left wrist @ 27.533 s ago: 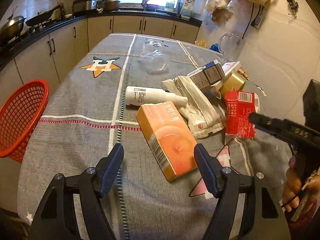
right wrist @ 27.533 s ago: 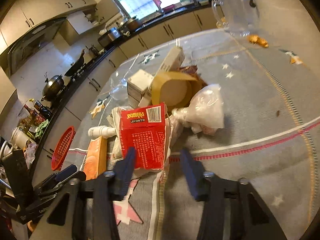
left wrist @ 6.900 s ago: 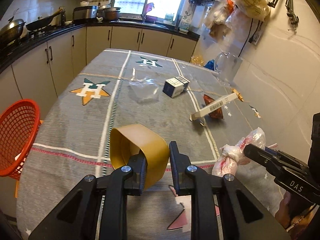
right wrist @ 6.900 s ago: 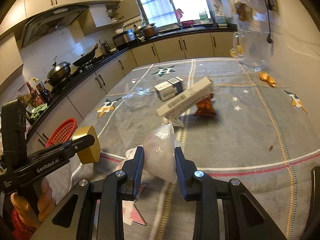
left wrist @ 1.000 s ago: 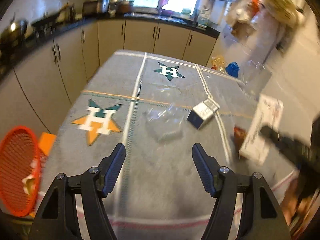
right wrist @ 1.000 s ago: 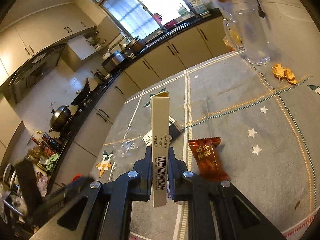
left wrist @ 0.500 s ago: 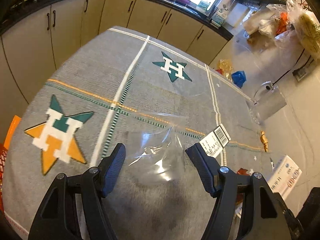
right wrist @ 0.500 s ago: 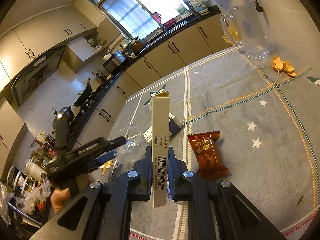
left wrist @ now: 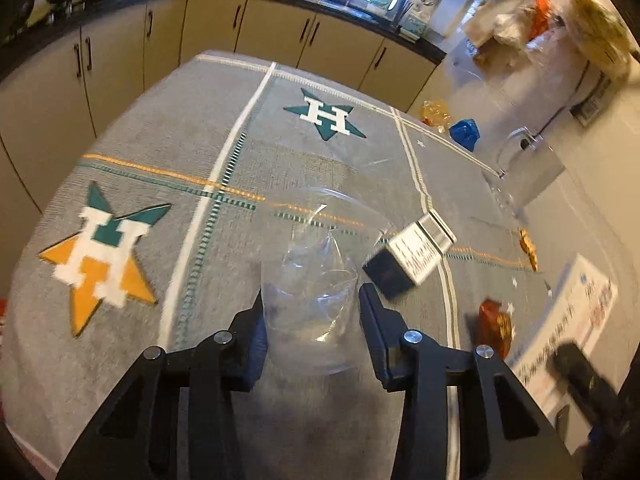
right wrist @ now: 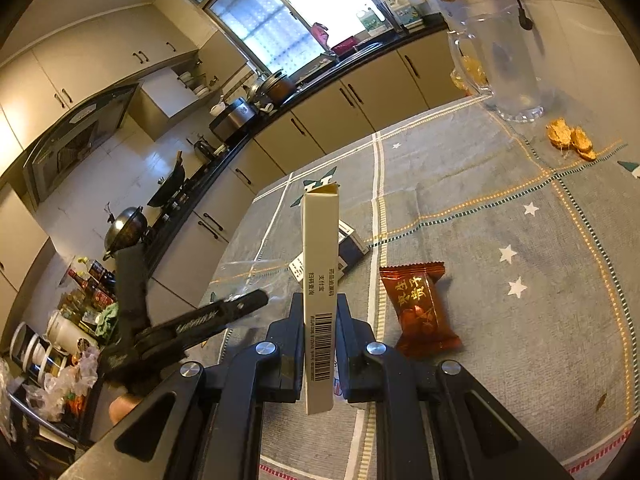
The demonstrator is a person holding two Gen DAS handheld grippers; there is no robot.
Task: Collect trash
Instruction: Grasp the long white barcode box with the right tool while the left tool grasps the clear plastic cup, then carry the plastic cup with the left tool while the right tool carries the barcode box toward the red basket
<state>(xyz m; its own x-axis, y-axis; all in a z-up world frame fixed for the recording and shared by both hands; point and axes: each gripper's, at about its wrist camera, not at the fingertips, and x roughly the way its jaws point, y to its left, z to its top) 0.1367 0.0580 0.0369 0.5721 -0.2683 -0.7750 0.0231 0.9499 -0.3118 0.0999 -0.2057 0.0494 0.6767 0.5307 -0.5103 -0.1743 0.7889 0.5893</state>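
A clear plastic wrapper (left wrist: 316, 280) lies on the grey tablecloth, and my left gripper (left wrist: 312, 300) is open with its fingers on either side of it. A small dark and white box (left wrist: 412, 258) lies just right of it, and a red snack packet (left wrist: 494, 326) farther right. My right gripper (right wrist: 318, 312) is shut on a long white carton (right wrist: 320, 280) with a barcode and holds it upright above the table. The red snack packet (right wrist: 418, 312) lies just right of it, and the small box (right wrist: 348, 246) is partly hidden behind the carton. The left gripper (right wrist: 208, 320) shows at the left over the wrapper.
A clear glass jug (right wrist: 504, 56) stands at the table's far right, with orange crumbs (right wrist: 570, 138) beside it. A blue wrapper (left wrist: 464, 134) and a yellow one (left wrist: 434, 110) lie at the far edge. Kitchen cabinets and a counter run behind the table.
My left gripper has moved forward and down, so the clear wrapper now sits between its fingers. My right gripper still holds the white carton upright, almost unmoved.
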